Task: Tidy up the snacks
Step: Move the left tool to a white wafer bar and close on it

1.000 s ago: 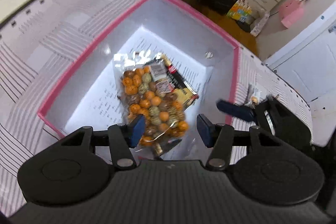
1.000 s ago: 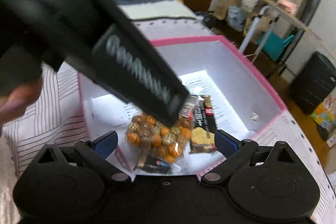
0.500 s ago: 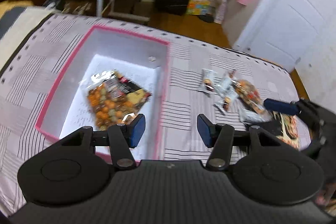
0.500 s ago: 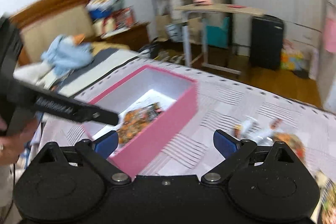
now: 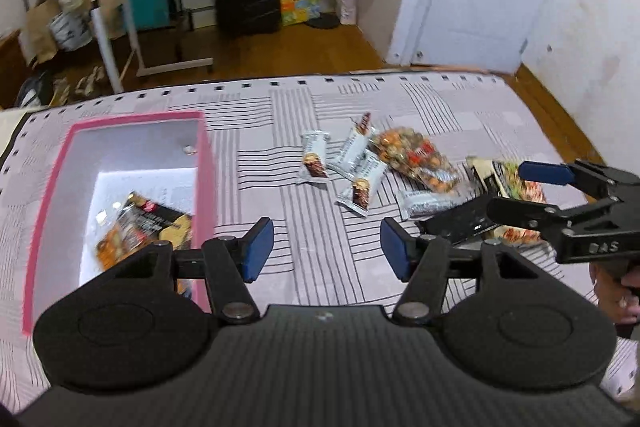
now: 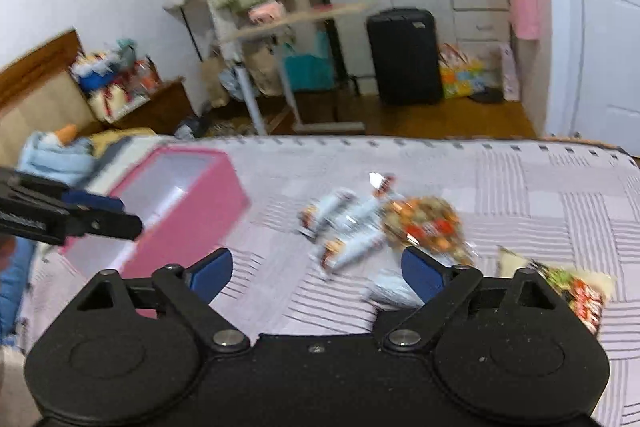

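Both views off pink box point(image 5: 202, 163) now.

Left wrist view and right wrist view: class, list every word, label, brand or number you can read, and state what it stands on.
"DAS": raised letters on the right gripper, seen in the left wrist view; the first letter is uncertain.
Snack bars: print too small to read.
Mixed-nut bag: red label blurred.
Packet in the pink box: print blurred.
Right wrist view: all wrappers motion-blurred; nothing legible.
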